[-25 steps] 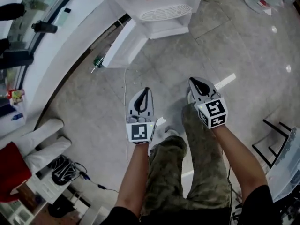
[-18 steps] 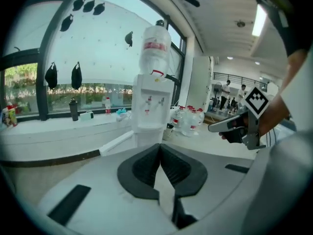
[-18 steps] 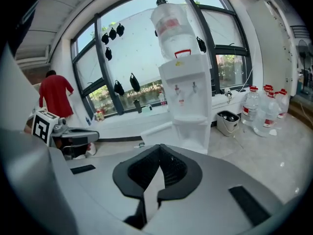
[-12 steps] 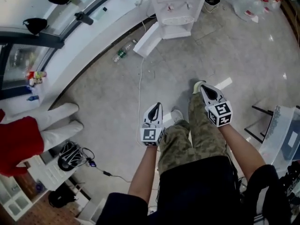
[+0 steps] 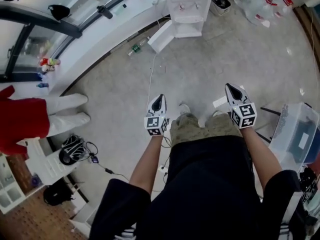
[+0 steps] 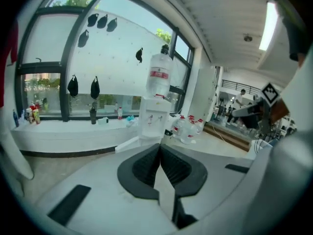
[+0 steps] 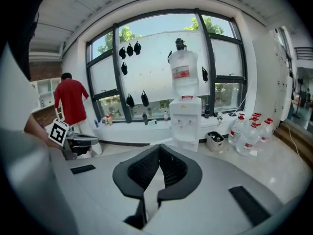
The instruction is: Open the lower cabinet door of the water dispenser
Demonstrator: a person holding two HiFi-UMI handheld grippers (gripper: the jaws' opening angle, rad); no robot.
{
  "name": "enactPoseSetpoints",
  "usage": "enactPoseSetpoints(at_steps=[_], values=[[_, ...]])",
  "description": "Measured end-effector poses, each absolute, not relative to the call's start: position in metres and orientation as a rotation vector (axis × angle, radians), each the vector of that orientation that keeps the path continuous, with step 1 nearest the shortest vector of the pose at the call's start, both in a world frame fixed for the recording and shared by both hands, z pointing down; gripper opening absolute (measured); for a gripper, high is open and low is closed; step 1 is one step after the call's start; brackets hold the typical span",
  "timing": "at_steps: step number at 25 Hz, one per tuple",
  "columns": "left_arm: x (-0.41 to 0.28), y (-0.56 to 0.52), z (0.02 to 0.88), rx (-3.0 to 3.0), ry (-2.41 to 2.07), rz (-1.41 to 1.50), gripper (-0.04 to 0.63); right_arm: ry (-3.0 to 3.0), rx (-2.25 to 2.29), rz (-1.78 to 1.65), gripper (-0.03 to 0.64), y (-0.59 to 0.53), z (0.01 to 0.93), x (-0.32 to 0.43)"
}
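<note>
**Q:** so where's the dispenser (image 5: 189, 4) to be found here, and what's being done with the grippers?

**A:** It's seen at the top of the head view, stood against the white ledge (image 5: 107, 31) under the window, well apart from both grippers. A jug (image 7: 184, 71) is sat upside down on top of it. The door (image 5: 161, 36) is already swung open, out to the left of the dispenser as pictured, low down by the floor (image 5: 225, 54).

**Q:** and the jaws?

**A:** On the left gripper (image 5: 158, 98) they're pressed together with nothing caught between them, which is plain in its own view. Same story for the right gripper (image 5: 230, 89): closed up tight, nothing held. Both are held out in front of the body and pointed toward the dispenser.

**Q:** anything else lying around?

**A:** A green bottle (image 5: 135, 48) is left lying on the floor just left of the door. A white cable (image 5: 150, 79) is trailed from that spot down toward the left gripper. A bin (image 5: 220, 2) is parked just right of the dispenser, with spare jugs (image 5: 257, 6) bunched further right. A person in red (image 5: 20, 126) is caught at the left edge, and a clear box (image 5: 295, 134) is sat near the right arm.
</note>
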State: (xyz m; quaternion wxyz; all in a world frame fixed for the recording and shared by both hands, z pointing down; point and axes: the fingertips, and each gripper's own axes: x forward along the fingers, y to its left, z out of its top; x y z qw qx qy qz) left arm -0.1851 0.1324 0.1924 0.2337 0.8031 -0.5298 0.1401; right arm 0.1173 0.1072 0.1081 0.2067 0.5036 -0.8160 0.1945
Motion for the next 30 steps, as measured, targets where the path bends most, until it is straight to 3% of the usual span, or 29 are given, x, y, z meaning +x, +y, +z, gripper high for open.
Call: enactPoseSetpoints(at_steps=[7,14,20,30], values=[[-0.134,0.143,0.078,2.273,-1.662,0.268,0.005,-2.362,1.474,0.512,-0.002,0.129,0.060,0.166],[-0.040,0.180,-0.002,2.372,-1.725,0.136,0.005,-2.406,1.567,0.423,-0.002,0.157,-0.019,0.230],[0.031,0.198,-0.029,2.396,-1.661,0.076,0.005,-2.448,1.640,0.288,-0.002,0.194,-0.058,0.285],[0.088,0.219,-0.057,2.515,-1.622,0.128,0.005,-2.390,1.820,0.301,-0.002,0.229,-0.064,0.352]])
